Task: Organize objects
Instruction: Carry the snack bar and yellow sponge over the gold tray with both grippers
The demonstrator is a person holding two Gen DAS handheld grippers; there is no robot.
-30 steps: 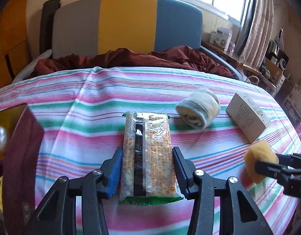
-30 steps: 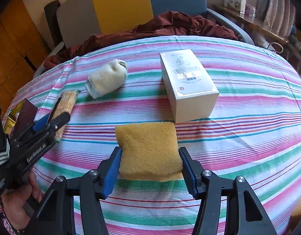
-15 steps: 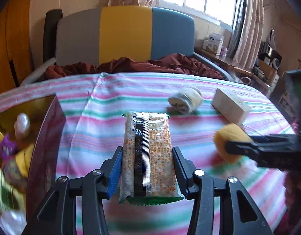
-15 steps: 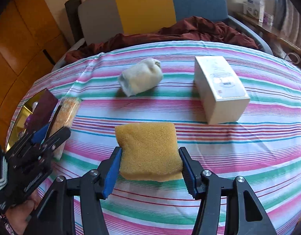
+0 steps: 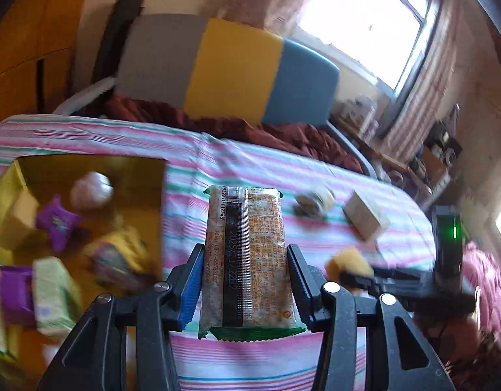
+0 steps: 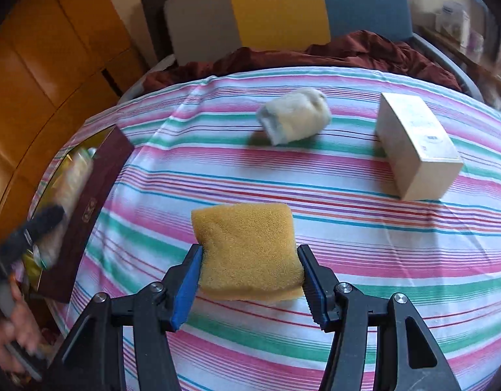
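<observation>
Here, the left hand-held gripper (image 5: 246, 280) is clamped on one snack packet (image 5: 247, 254), lifted lengthwise so it can clear the wall of the single open box (image 5: 87, 169) at its 9 o'clock, which seems to be the collecting place. The right hand-held gripper (image 6: 248, 272) is clamped on one yellow sponge (image 6: 247, 251), carried above the striped surface (image 6: 348, 238). Two items remain lying there: one rolled cloth (image 6: 294, 120) at 12 o'clock and one cream carton (image 6: 416, 145) at 2 o'clock.
</observation>
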